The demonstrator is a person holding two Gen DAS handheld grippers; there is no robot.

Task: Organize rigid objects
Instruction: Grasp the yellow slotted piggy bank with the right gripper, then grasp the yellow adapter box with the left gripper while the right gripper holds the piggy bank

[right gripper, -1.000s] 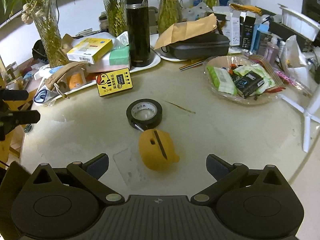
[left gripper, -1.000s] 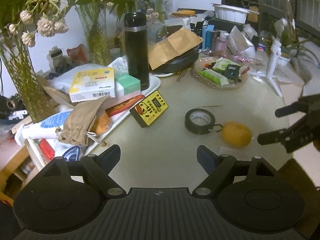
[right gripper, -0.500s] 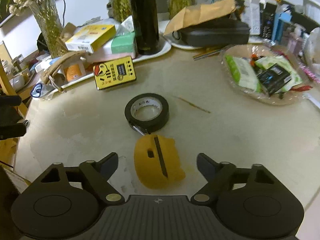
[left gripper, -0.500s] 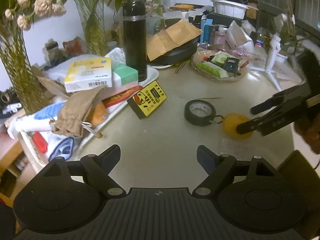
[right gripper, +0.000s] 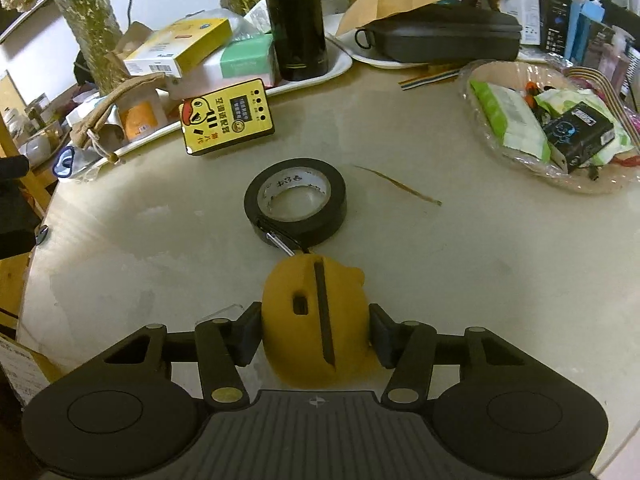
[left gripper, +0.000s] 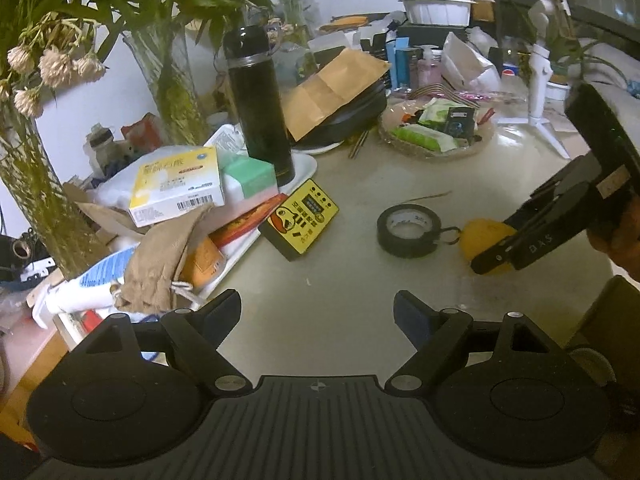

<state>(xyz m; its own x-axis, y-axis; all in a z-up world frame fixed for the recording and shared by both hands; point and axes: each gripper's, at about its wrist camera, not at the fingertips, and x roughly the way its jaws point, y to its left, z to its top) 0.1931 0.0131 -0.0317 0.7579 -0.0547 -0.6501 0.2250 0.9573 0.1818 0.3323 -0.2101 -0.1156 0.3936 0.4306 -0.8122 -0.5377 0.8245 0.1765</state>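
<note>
A yellow rounded case (right gripper: 316,320) with a slot and a metal clip lies on the beige table; it also shows in the left wrist view (left gripper: 486,236). My right gripper (right gripper: 314,334) is shut on the yellow case, one pad on each side; it shows in the left wrist view (left gripper: 500,248) too. A black tape roll (right gripper: 295,200) lies just beyond the case, also seen in the left wrist view (left gripper: 409,231). A yellow flat box with a duck (right gripper: 227,116) lies farther left. My left gripper (left gripper: 318,312) is open and empty, above bare table.
A white tray (left gripper: 306,162) at the back left holds a black flask (left gripper: 260,104), boxes and a cloth pouch (left gripper: 160,252). A clear dish of packets (right gripper: 552,128) stands at the right. A black zip case (right gripper: 444,36) and vases stand behind. The table edge runs at the left (right gripper: 36,248).
My right gripper moved forward and down over the yellow case and closed its fingers on it. My left gripper stayed open and shifted only slightly.
</note>
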